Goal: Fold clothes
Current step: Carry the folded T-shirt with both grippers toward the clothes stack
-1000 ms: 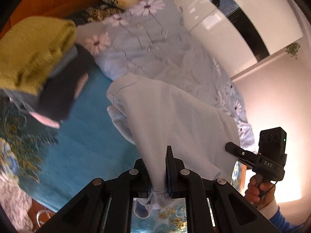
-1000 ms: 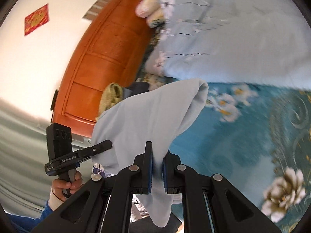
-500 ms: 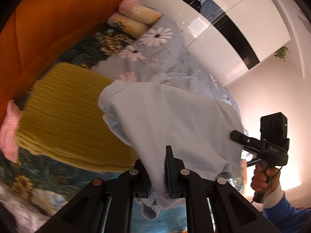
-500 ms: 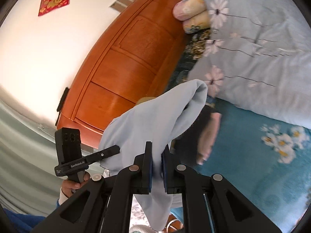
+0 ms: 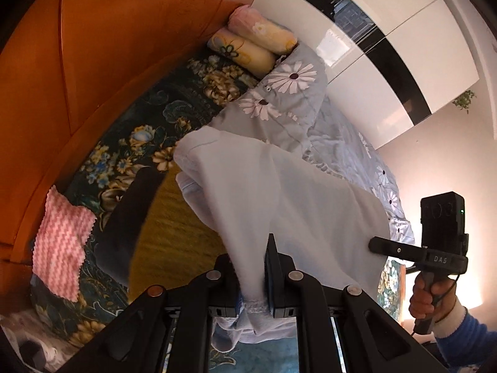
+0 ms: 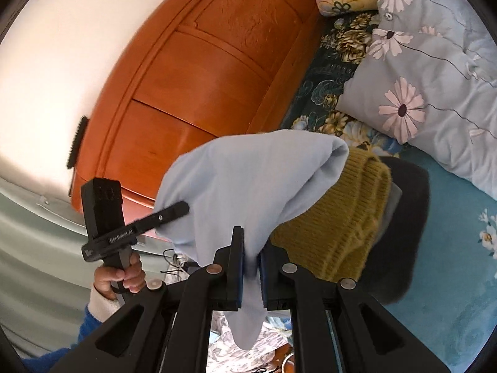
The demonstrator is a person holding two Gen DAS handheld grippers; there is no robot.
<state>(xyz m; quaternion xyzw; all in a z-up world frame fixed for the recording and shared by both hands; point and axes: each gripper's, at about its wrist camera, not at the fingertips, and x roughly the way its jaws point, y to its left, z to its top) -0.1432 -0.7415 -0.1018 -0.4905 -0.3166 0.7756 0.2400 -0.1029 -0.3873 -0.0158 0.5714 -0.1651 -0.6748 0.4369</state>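
Note:
A pale blue garment (image 5: 279,199) hangs folded in the air between both grippers. My left gripper (image 5: 253,267) is shut on one edge of it, a hemmed corner dangling below the jaws. My right gripper (image 6: 251,258) is shut on the other edge of the pale blue garment (image 6: 242,183), a flap drooping under it. Beneath lies a stack with a mustard knit sweater (image 6: 335,230) on a dark garment (image 6: 403,223). In the left wrist view the sweater (image 5: 174,230) and dark garment (image 5: 127,223) lie left of the cloth, and the right gripper (image 5: 382,245) shows at its far edge.
An orange wooden headboard (image 6: 198,71) stands behind the bed. A grey daisy-print quilt (image 6: 428,71) and rolled pillows (image 5: 254,40) lie further along. A pink zigzag cloth (image 5: 62,245) rests by the headboard. White wardrobe doors (image 5: 385,52) stand beyond the bed.
Both grippers have carried the pale blue garment sideways across the bed toward the headboard. The folded stack with the mustard sweater now lies right under the cloth.

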